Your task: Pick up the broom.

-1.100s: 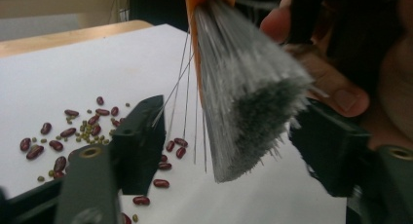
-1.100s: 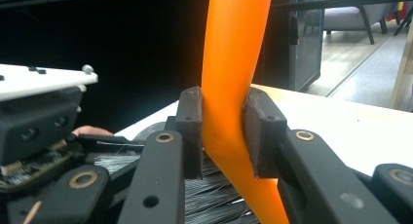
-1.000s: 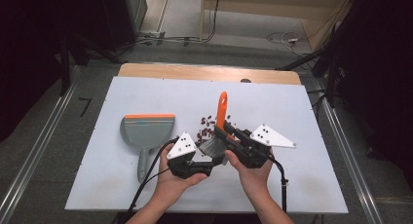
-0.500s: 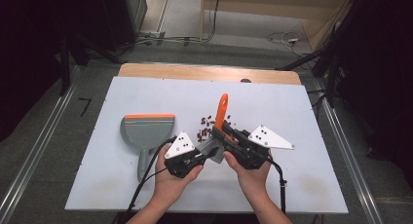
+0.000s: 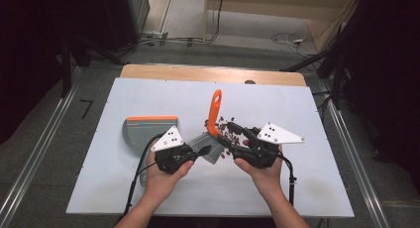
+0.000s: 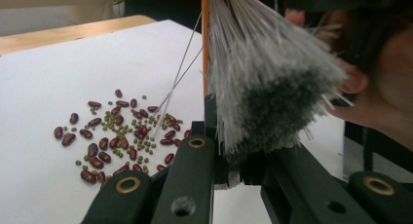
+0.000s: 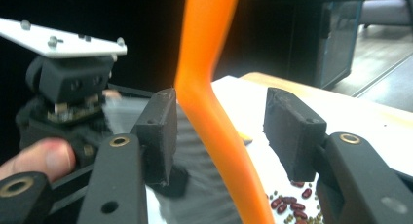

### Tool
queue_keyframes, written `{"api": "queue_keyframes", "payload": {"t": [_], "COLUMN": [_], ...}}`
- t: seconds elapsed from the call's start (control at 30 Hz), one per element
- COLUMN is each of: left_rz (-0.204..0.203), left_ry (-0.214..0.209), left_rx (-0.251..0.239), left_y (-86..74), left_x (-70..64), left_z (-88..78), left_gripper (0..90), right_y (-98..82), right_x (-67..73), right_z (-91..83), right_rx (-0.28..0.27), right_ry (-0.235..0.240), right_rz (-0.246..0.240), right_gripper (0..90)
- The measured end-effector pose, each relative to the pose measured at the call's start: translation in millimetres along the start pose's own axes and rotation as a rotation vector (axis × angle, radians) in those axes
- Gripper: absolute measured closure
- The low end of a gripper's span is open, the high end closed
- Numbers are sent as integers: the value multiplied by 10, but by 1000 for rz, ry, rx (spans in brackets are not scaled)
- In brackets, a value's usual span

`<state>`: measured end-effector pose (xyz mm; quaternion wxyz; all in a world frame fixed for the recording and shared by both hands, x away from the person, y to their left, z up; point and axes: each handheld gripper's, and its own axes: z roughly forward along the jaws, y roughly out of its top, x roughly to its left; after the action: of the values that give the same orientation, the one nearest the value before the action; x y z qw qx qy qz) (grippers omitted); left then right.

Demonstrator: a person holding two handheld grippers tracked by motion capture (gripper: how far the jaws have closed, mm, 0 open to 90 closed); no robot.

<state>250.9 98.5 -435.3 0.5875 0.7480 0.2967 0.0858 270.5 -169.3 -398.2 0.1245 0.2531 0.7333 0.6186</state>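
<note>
— What are your grippers doing right now?

— My left gripper is clamping the bristle end of the brush; in the left gripper view the jaws are pinched tight on the grey bristles. My right gripper has just been opening: in the right gripper view the pads are standing apart, with the orange handle passing between them and touching the left pad, I think, though blur is making that hard to judge.

— Where is the brush sitting?

— It is standing near the middle of the table, handle pointing up and away from me, bristles low between my hands.

— And the beans?

— The beans are lying scattered on the table just beyond the brush. From above, my right gripper is covering part of the pile.

— Anything else cut off?

— The dustpan is lying to the left, its handle hidden under my left hand. In the left gripper view the bristles are hiding most of my right hand.
</note>
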Motion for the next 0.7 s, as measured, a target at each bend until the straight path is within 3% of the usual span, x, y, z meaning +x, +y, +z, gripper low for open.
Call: {"api": "queue_keyframes", "payload": {"t": [0.1,0.33,0.37,0.4,0.47,0.7], "left_rz": [14,31,38,59,79,109], "left_ry": [-37,-130,-149,-188,-226,-278], "left_rx": [-1,17,18,23,33,38], "left_y": [32,69,65,60,60,64], "left_x": [45,126,128,121,104,92], "left_z": [-66,-157,-158,-158,-155,-170], "left_gripper": [857,856,857,856,856,856], "right_y": [-3,-37,-46,-48,-55,-95], "right_x": [-82,-124,-122,-120,-111,-142], "right_z": [-22,18,32,38,46,60], "right_rx": [17,78,84,85,92,109], "right_ry": [46,130,179,197,239,348], "right_rz": [7,18,17,13,2,17], "right_gripper": [462,490,502,505,506,507]}}
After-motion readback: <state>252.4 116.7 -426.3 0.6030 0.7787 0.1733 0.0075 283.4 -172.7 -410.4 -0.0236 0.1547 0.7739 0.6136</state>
